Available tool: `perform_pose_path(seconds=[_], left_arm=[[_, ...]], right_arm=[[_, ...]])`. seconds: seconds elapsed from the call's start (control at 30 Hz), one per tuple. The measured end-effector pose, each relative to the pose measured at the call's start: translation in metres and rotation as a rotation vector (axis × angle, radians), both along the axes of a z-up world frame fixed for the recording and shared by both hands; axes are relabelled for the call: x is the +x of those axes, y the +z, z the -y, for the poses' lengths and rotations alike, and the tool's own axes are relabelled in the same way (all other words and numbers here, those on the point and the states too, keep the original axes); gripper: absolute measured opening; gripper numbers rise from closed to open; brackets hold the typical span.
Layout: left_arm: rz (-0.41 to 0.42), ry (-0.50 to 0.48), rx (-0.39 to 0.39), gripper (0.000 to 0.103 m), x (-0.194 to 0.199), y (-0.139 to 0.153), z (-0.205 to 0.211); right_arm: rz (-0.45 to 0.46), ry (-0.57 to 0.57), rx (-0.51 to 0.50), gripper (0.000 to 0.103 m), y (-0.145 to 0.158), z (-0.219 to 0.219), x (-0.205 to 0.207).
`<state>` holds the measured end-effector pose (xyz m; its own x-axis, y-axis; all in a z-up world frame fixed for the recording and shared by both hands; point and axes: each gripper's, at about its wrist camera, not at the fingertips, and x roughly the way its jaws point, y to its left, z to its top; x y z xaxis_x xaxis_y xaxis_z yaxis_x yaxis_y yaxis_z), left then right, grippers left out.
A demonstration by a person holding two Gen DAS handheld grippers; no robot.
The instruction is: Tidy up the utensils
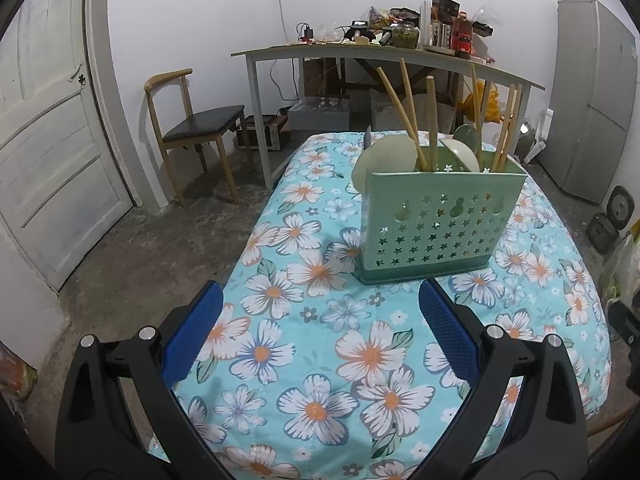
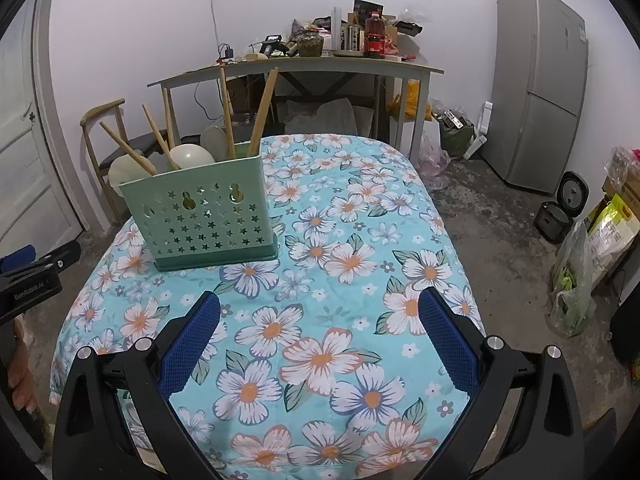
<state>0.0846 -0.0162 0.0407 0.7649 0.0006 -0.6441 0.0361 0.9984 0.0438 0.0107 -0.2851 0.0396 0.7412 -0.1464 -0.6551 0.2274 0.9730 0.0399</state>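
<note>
The holder (image 1: 438,222) stands on the worktop (image 1: 320,360), ahead of the left claw (image 1: 320,332) and a bit to its right. From the right claw (image 2: 319,330) it is ahead and to the left. Spoons (image 1: 386,160) and chopsticks (image 1: 408,114) stand inside it. A chair (image 1: 192,128) is far off, left of the left claw.

Only one marking was readable: faint embossed lettering on the black body of the left gripper (image 2: 30,292), seen at the left edge of the right wrist view, looked like "GenRobot.AI". Labels on the red bottle (image 2: 374,38) and yellow bag (image 2: 610,232) were too small to read.
</note>
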Motion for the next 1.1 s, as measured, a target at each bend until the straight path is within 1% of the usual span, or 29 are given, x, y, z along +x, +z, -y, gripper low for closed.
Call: perform_pose_path(seconds=[0.57, 0.8, 1.1], left_arm=[[0.003, 0.013, 0.027, 0.095, 0.004, 0.000, 0.002], [-0.002, 0.011, 0.031, 0.095, 0.005, 0.000, 0.004], [0.001, 0.011, 0.035, 0.095, 0.004, 0.001, 0.005]], right_arm=[[-0.004, -0.068, -0.024, 0.097, -0.001, 0.029, -0.005], [0.005, -0.059, -0.029, 0.097, 0.002, 0.032, -0.003], [0.019, -0.023, -0.040, 0.097, 0.007, 0.024, 0.004]])
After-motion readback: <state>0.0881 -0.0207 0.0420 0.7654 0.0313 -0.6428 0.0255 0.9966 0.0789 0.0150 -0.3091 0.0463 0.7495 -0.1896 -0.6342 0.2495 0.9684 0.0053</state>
